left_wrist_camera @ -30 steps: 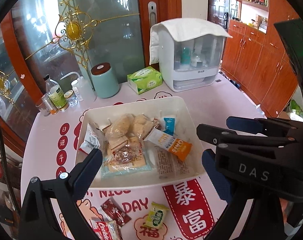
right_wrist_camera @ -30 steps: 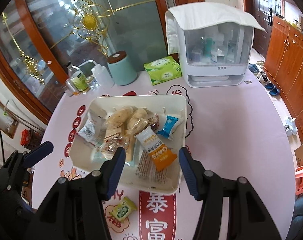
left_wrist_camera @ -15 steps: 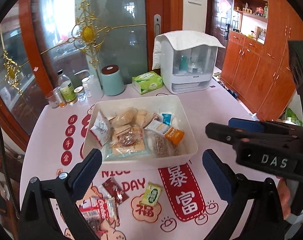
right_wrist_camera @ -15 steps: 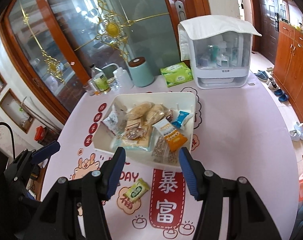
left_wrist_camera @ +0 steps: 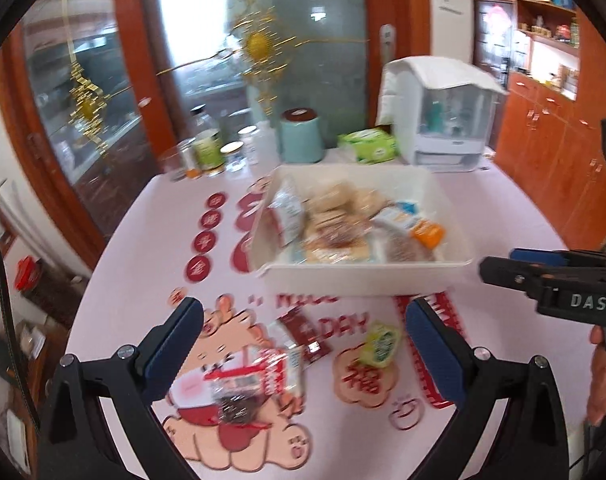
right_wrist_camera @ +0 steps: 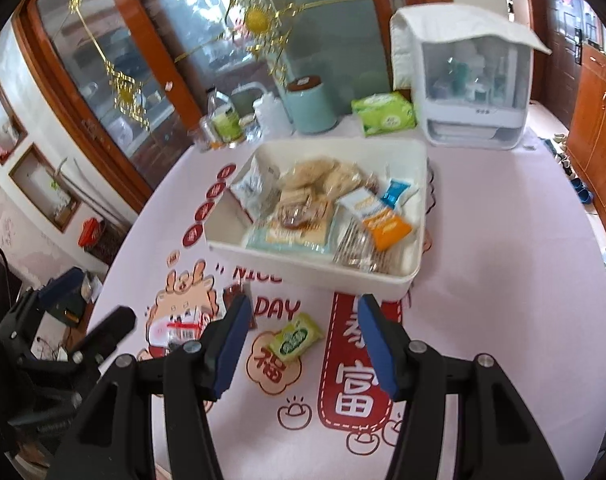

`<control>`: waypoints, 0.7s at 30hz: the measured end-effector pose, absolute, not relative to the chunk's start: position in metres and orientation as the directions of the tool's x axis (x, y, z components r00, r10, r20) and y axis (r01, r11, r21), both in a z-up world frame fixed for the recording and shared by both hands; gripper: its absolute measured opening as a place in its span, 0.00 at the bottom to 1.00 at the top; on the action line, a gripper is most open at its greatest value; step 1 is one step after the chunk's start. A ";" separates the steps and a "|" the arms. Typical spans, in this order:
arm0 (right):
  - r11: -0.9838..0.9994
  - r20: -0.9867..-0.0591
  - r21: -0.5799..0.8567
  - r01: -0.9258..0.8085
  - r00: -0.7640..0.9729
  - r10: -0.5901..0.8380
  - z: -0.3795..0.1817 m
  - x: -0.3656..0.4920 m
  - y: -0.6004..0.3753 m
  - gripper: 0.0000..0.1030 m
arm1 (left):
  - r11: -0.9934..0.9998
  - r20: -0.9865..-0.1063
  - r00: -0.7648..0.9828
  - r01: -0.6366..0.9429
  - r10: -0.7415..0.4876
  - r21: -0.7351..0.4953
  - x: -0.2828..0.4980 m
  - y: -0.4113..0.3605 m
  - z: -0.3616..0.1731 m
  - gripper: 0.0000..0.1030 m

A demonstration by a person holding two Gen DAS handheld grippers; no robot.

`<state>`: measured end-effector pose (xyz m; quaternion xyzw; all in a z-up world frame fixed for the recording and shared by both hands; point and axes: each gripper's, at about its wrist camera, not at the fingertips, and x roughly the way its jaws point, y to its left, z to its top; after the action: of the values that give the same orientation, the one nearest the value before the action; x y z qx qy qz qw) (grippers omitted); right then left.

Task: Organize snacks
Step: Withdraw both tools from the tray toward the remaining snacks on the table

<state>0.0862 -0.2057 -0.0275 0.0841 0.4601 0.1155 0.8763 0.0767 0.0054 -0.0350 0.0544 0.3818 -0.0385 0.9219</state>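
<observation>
A white tray (left_wrist_camera: 363, 276) (right_wrist_camera: 311, 268) with several wrapped snacks stands mid-table. On the cloth in front of it lie a green-yellow packet (left_wrist_camera: 379, 345) (right_wrist_camera: 295, 337), a dark red packet (left_wrist_camera: 303, 334) (right_wrist_camera: 233, 293) and a red-and-white packet (left_wrist_camera: 247, 380) (right_wrist_camera: 183, 330). My left gripper (left_wrist_camera: 303, 344) hangs open above the loose packets, nothing between its fingers. My right gripper (right_wrist_camera: 301, 342) is open too, with the green-yellow packet lying on the cloth between its fingers, untouched.
At the table's back stand a white cabinet (right_wrist_camera: 475, 92), a green tissue pack (right_wrist_camera: 385, 114), a teal canister (right_wrist_camera: 311, 106) and bottles (right_wrist_camera: 223, 122). The right gripper (left_wrist_camera: 551, 280) shows at the right of the left wrist view. Glass doors rise behind.
Both grippers have drawn back from the tray toward the table's near side. The loose packets now lie between and below the fingers. Jaws unchanged.
</observation>
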 end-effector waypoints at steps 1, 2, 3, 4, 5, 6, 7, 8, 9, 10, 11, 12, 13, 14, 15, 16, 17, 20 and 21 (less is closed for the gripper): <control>0.959 -0.795 0.253 -0.126 0.538 0.281 -0.034 0.087 -0.203 0.55 | 0.992 -0.713 0.701 0.101 -0.019 0.073 0.075 0.011 -0.041 0.98; 0.959 -0.804 0.253 -0.127 0.524 0.282 -0.042 0.088 -0.199 0.55 | 0.993 -0.719 0.695 0.090 -0.010 0.074 0.074 0.017 -0.048 0.98; 0.959 -0.810 0.252 -0.127 0.515 0.281 -0.047 0.088 -0.196 0.55 | 0.994 -0.726 0.688 0.083 -0.003 0.075 0.072 0.021 -0.055 0.98; 0.959 -0.818 0.252 -0.127 0.501 0.281 -0.054 0.090 -0.193 0.55 | 0.994 -0.738 0.675 0.074 0.005 0.075 0.070 0.027 -0.065 0.98; 0.960 -0.824 0.252 -0.126 0.492 0.281 -0.060 0.090 -0.190 0.55 | 0.995 -0.750 0.661 0.067 0.010 0.073 0.070 0.033 -0.074 0.98; 0.960 -0.830 0.251 -0.124 0.482 0.280 -0.066 0.091 -0.188 0.55 | 0.996 -0.762 0.648 0.060 0.014 0.070 0.069 0.037 -0.082 0.98; 0.961 -0.837 0.249 -0.122 0.472 0.277 -0.072 0.093 -0.185 0.55 | 0.997 -0.775 0.632 0.051 0.017 0.064 0.069 0.042 -0.091 0.98; 0.962 -0.844 0.247 -0.118 0.461 0.273 -0.079 0.095 -0.182 0.55 | 0.998 -0.786 0.618 0.042 0.018 0.056 0.069 0.047 -0.100 0.98; 0.963 -0.851 0.246 -0.112 0.451 0.270 -0.086 0.097 -0.180 0.55 | 0.999 -0.797 0.604 0.027 0.021 0.047 0.070 0.054 -0.109 0.98; 0.963 -0.856 0.247 -0.108 0.441 0.269 -0.091 0.098 -0.177 0.55 | 0.999 -0.804 0.594 0.017 0.022 0.040 0.070 0.057 -0.115 0.98; 0.963 -0.863 0.249 -0.103 0.427 0.269 -0.099 0.100 -0.175 0.55 | 1.000 -0.813 0.582 0.005 0.021 0.030 0.071 0.061 -0.123 0.98; 0.964 -0.871 0.249 -0.095 0.413 0.266 -0.107 0.102 -0.172 0.55 | 1.000 -0.821 0.570 -0.009 0.020 0.018 0.073 0.066 -0.130 0.98; 0.964 -0.875 0.250 -0.090 0.404 0.265 -0.112 0.104 -0.171 0.55 | 1.000 -0.828 0.560 -0.019 0.016 0.006 0.075 0.071 -0.136 0.98; 0.964 -0.882 0.251 -0.083 0.392 0.263 -0.120 0.107 -0.169 0.55 | 1.000 -0.834 0.552 -0.029 0.011 -0.006 0.077 0.075 -0.141 0.98; 0.965 -0.887 0.251 -0.077 0.381 0.261 -0.126 0.108 -0.167 0.55 | 0.999 -0.840 0.542 -0.039 0.002 -0.024 0.079 0.079 -0.148 0.98; 0.965 -0.892 0.252 -0.069 0.370 0.260 -0.133 0.110 -0.165 0.55 | 0.998 -0.844 0.536 -0.045 -0.003 -0.032 0.081 0.081 -0.152 0.98; 0.965 -0.897 0.255 -0.061 0.357 0.260 -0.140 0.113 -0.162 0.55 | 0.998 -0.849 0.528 -0.053 -0.005 -0.038 0.083 0.082 -0.156 0.98; 0.966 -0.911 0.256 -0.047 0.323 0.257 -0.158 0.117 -0.155 0.55 | 0.996 -0.866 0.499 -0.063 -0.018 -0.057 0.090 0.087 -0.171 0.98; 0.966 -0.915 0.254 -0.042 0.313 0.254 -0.163 0.118 -0.153 0.54 | 0.996 -0.870 0.493 -0.064 -0.023 -0.063 0.092 0.088 -0.176 0.98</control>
<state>0.1175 -0.1530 -0.1626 0.0915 0.5788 0.0921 0.8051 0.0915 0.0883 -0.1756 -0.0436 0.5034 0.0119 0.8629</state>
